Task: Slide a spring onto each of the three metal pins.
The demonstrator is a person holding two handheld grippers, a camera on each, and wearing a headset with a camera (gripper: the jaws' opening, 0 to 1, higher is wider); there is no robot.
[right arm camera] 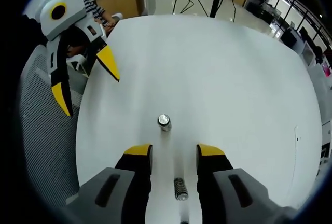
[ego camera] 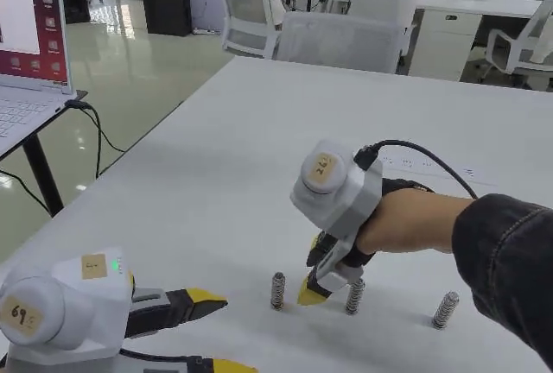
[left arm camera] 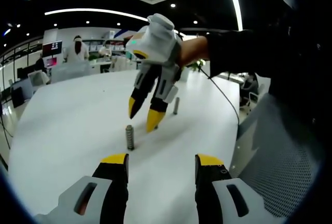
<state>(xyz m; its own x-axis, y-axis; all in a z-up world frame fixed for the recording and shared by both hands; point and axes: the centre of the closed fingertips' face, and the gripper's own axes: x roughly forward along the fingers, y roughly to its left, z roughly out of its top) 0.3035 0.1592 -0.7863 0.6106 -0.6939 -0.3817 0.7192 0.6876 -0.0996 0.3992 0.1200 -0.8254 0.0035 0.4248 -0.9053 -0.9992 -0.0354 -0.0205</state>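
left gripper (left arm camera: 162, 157) idle at near table (right arm camera: 233, 79) edge, jaws apart | right gripper (right arm camera: 174, 150) nearer: jaws apart astride upright middle spring (right arm camera: 180, 189), not clamped | next spring (right arm camera: 164, 122) dead ahead of it, axis vertical

- White table (ego camera: 207, 174): plain flat top.
- Three springs stand upright on it in a row, spaced apart: left spring (ego camera: 277, 290), middle spring (ego camera: 354, 296), right spring (ego camera: 446, 309).

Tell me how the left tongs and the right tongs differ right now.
The left tongs lie almost level above the table; the right tongs point steeply down. A spring stands between the right tongs' jaws; nothing stands between the left tongs' jaws. Both are open and yellow-tipped.
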